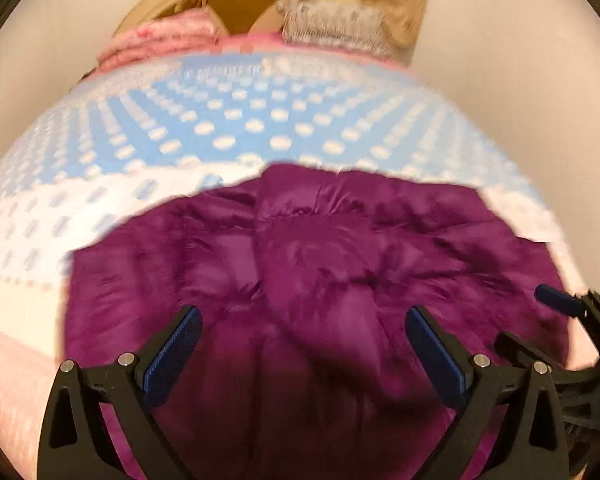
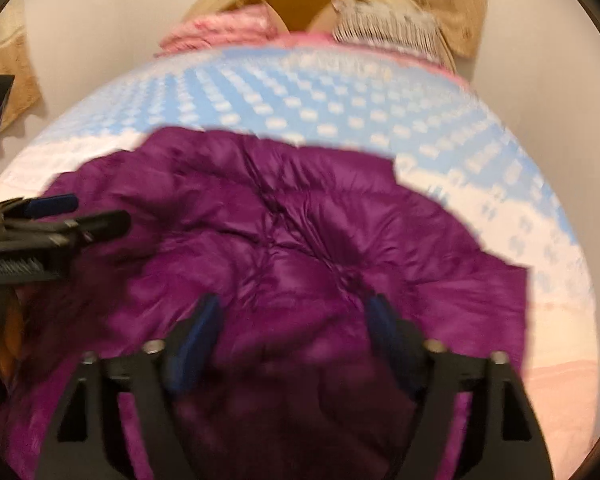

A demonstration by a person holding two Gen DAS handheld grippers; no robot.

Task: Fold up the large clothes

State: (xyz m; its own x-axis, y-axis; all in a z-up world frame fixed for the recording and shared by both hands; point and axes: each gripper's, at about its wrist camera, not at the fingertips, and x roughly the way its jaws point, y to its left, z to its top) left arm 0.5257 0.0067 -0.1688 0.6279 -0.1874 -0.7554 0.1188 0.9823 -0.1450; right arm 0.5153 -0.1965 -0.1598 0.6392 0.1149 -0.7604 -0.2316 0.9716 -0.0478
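Both claws hang wide open over a purple puffer jacket (image 1: 320, 280), nothing between the pads: the left claw (image 1: 304, 344) in its own view, the right claw (image 2: 294, 340) in its own, each showing at the side edge of the other's picture; the jacket lies crumpled on the near part of a bed (image 1: 228, 120) whose cover is blue with white dots. At the bed's far edge sit a pink cloth (image 1: 160, 40) and a grey knit (image 1: 336, 26); all is blurred.
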